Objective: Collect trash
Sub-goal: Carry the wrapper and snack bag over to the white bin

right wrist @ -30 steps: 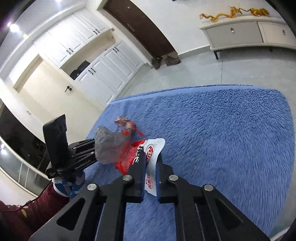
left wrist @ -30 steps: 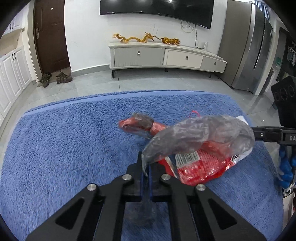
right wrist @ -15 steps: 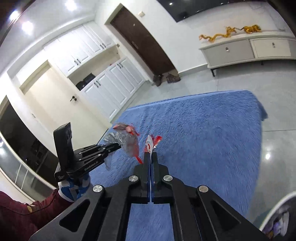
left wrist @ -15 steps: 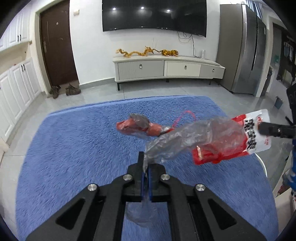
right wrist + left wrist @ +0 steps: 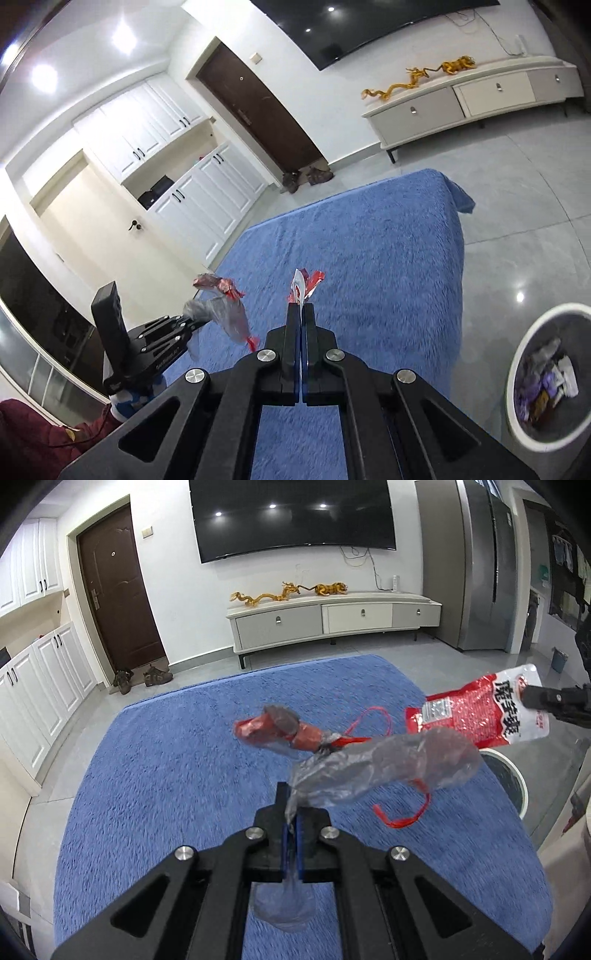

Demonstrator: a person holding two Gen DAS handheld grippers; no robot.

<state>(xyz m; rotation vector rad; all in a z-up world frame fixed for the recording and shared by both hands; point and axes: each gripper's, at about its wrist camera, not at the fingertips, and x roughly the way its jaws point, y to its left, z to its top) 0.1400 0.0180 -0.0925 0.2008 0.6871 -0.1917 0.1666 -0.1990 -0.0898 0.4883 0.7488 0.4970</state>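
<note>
Two grippers, each carrying one piece of trash above the blue rug (image 5: 177,760).

Left gripper (image 5: 291,812): jaws clamped on a crumpled clear bag (image 5: 384,768); red string (image 5: 402,812) and a red wrapper (image 5: 273,729) hang from the bag, all clear of the rug.

Right gripper (image 5: 301,314): jaws clamped on a red-and-white snack packet (image 5: 303,284), seen edge-on in its own view and flat in the left view (image 5: 480,712), beyond the rug's right edge.

Bin (image 5: 517,373): white rim, grey inside, on the grey floor just right of the rug; holds mixed wrappers (image 5: 546,380).

Background: TV (image 5: 291,517), low cabinet (image 5: 332,620) with gold dragon figures (image 5: 288,592), brown door (image 5: 114,590), shoes (image 5: 142,675), all beyond the rug.
</note>
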